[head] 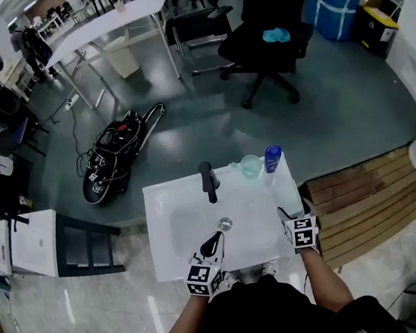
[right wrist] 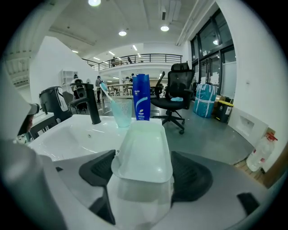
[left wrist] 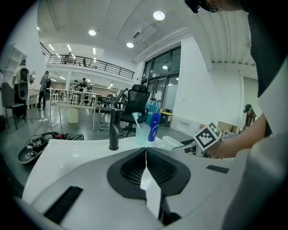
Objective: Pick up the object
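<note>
White worktop [head: 160, 205] with a moulded basin; drain [head: 225, 224] is seen in the basin floor. Black tap [head: 208, 182] is mounted upright on the back rim. Right of it, a clear greenish cup [head: 250, 166] holding a toothbrush [right wrist: 104, 90] is stood just beside a blue bottle [head: 272, 158], both upright. White tray [right wrist: 143, 148] is laid on the right rim, nearer the front.

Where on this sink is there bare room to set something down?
On the sink, the ledge left of the faucet is bare, and so is the basin around the drain. The back right corner is crowded: cup, bottle, and the tray along the right ledge.
</note>
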Available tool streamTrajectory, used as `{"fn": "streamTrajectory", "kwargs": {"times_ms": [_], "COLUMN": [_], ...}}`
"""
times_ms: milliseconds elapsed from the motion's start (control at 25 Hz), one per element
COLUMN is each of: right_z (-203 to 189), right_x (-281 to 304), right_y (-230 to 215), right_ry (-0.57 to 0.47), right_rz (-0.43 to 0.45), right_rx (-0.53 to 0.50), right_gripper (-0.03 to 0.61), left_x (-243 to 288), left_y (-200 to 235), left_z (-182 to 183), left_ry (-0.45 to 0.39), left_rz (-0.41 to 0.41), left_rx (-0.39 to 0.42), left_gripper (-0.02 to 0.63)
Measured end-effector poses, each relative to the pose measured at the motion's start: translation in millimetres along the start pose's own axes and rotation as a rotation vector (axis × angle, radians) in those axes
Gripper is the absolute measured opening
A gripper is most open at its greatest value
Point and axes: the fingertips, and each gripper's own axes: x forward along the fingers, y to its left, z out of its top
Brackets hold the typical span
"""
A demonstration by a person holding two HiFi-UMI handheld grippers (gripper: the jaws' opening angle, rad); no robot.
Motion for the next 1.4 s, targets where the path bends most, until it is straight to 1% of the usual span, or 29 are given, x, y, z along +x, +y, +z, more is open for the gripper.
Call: {"fn": "streamTrajectory", "kwargs": {"times_ms": [440,600,880,1200,1400], "right_z": [73,103,150,183,194], "right_x": [-56,-77,-112,-143,-157], "right_y": [10,12,22,28,28], "right_ry": [-0.16,-0.216,-0.329,-0.413,-0.454], "right_rz": [0.014,0.016,0.03,0.032,0.022], "right_rx": [-0.014,-0.011,-0.027,-0.036,-0.04], "right_gripper": [0.399,0.399,0.399,0.399,0.399], "left_x": [-2,1,1,-3,-4], "left_y": [-3,-4,1,10,11], "left_z": [14,26,47,56,53], "left_ry": [-0.037,-0.064,-0.108,-0.137,-0.139], "left_rz": [-0.004,-0.005,0.004,0.023,0.027], "left_rx": [0.016,0.012,0.038,0.041,0.043], "left_gripper": [0.021,0.021,0.021,0.021,0.021]}}
